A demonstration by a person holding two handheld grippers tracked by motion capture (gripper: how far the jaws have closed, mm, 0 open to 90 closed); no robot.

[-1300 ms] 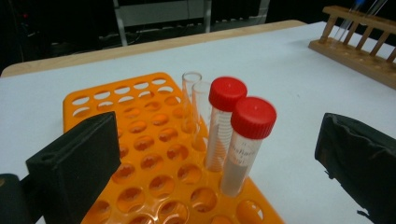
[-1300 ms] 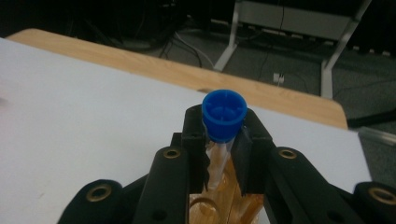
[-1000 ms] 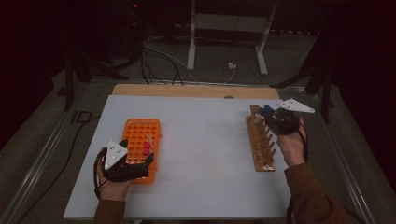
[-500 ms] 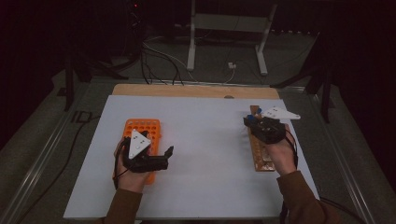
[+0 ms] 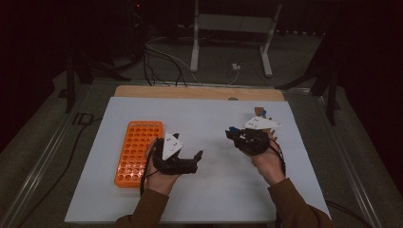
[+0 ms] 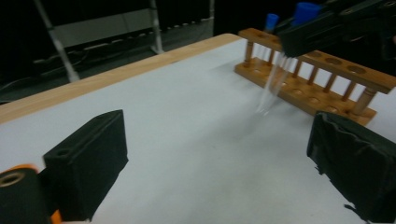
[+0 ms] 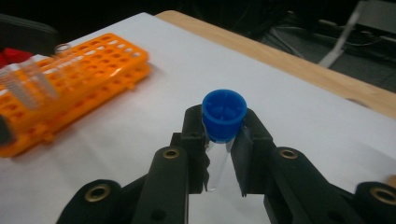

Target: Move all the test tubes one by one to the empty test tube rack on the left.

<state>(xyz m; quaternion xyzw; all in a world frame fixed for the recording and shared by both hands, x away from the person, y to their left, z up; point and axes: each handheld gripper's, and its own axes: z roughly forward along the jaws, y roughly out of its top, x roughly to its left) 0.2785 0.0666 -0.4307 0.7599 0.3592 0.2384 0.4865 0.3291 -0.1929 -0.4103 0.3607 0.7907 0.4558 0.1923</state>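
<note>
Now the blue-capped test tube (image 7: 223, 135) is clamped just below its cap between the closed jaws of the right gripper (image 5: 240, 138) and is carried above the white worktop (image 5: 214, 194), near the middle of it on the right-hand side. A second ago this gripper was seen over the wooden tube rack (image 6: 322, 77) by the worktop's right edge; since then the tube has been lifted clear of the rack and brought inward. In the left gripper view the tube is seen hanging clear of the rack, with one more blue-capped tube (image 6: 271, 23) left standing at the rack's far end.

The left gripper (image 5: 195, 159) has likewise been shifted from over the orange tube rack (image 5: 138, 149), which lies near the left edge, toward the centre. Its jaws are held wide apart with nothing between them, and they have just been closing a little.

The two grippers are thus brought to face each other across the middle of the worktop. It is judged that a hand-over is being prepared, so that the tube can be taken by the left gripper and set into the orange rack; no contact with the tube has yet been made on that side.
</note>
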